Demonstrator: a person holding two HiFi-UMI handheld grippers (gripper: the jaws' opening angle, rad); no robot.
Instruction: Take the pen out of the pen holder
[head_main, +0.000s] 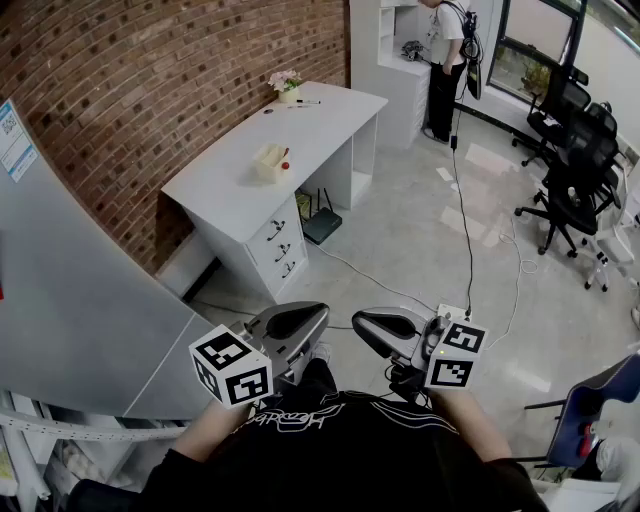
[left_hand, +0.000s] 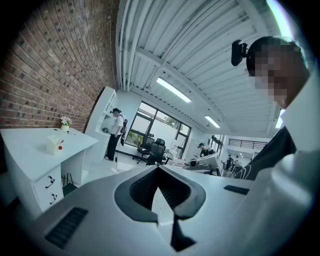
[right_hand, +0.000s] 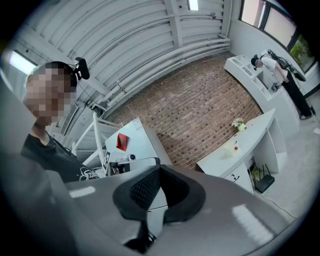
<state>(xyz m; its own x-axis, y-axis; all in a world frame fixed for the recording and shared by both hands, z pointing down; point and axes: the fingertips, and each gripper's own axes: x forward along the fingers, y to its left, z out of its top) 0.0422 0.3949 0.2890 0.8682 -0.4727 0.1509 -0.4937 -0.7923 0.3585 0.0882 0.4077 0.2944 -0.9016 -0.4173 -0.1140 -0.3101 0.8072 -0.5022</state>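
Two hand-held grippers are being held close against the person's dark shirt (head_main: 340, 440), well apart from the white desk (head_main: 225, 195) that is standing along the brick wall (head_main: 150, 90). The left gripper (head_main: 318, 313) is being kept with its jaws together and nothing between them, as its own view (left_hand: 158, 169) is showing. The right gripper (head_main: 358, 326) is likewise being carried with its jaw tips meeting on nothing (right_hand: 159, 169).

The pen holder (head_main: 268, 160), a pale box, is being shown on the desk top near the middle, with a small red tip (head_main: 286, 165) at its side; whether that tip belongs to the pen is too small to be told. A little flower pot (head_main: 287, 90) is being displayed at the desk's far end, beside a thin dark item (head_main: 306, 101) lying flat. Beyond the desk a second person (head_main: 446, 60) is being seen standing at a white shelf unit, and black office chairs (head_main: 572, 170) are being seen grouped by the windows.
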